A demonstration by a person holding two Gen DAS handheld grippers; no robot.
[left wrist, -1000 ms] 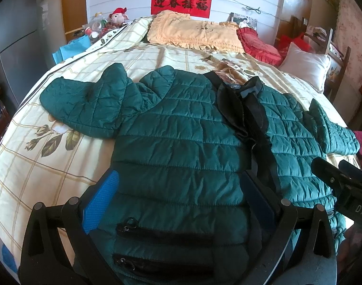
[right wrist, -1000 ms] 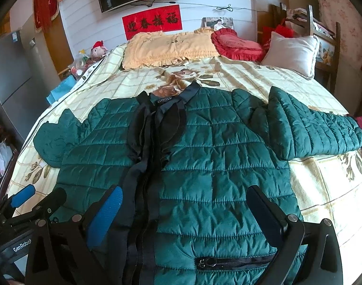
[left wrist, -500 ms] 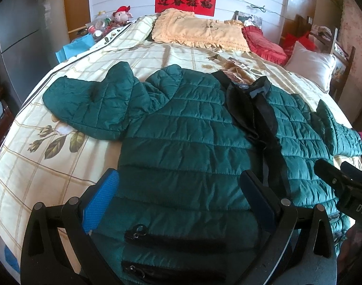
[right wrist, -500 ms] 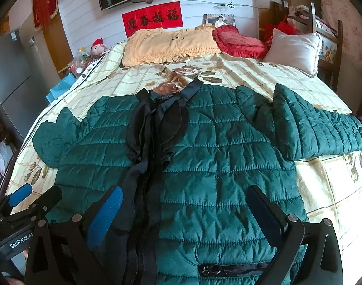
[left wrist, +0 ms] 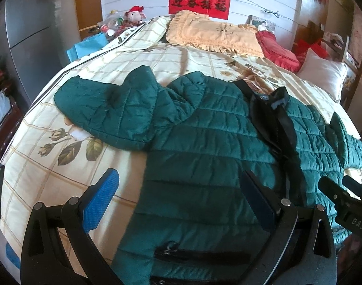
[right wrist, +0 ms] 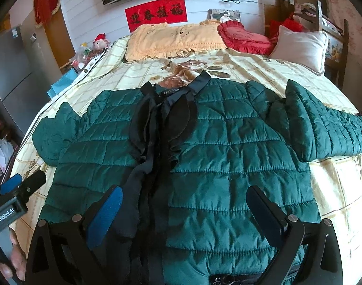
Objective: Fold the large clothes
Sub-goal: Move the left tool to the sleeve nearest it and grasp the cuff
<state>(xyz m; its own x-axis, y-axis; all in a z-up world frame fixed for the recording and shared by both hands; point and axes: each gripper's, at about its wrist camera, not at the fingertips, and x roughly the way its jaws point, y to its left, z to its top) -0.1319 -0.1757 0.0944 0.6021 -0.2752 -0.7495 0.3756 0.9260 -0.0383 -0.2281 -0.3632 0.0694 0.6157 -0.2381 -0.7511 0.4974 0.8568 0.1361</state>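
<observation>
A dark green quilted jacket point(left wrist: 204, 142) lies front up on the bed, with a black zipper placket point(right wrist: 157, 147) down the middle and black collar toward the pillows. Its left sleeve point(left wrist: 104, 109) and right sleeve point(right wrist: 323, 128) spread out sideways. My left gripper point(left wrist: 178, 190) is open and empty, hovering above the jacket's lower left edge. My right gripper point(right wrist: 183, 204) is open and empty above the jacket's lower middle. The jacket also fills the right wrist view point(right wrist: 228, 161). Each gripper shows at the edge of the other's view.
The bed point(left wrist: 50, 166) has a cream floral checked cover. A yellow pillow point(right wrist: 173, 38), red cushion point(right wrist: 242, 38) and white pillow point(right wrist: 299, 47) lie at the head. A grey fridge point(left wrist: 26, 23) and a cluttered stand point(left wrist: 109, 26) are on the left.
Both grippers have drawn up and forward a little over the jacket. The left gripper has shifted left, so more bed cover shows beside its left finger. Both stay open.
</observation>
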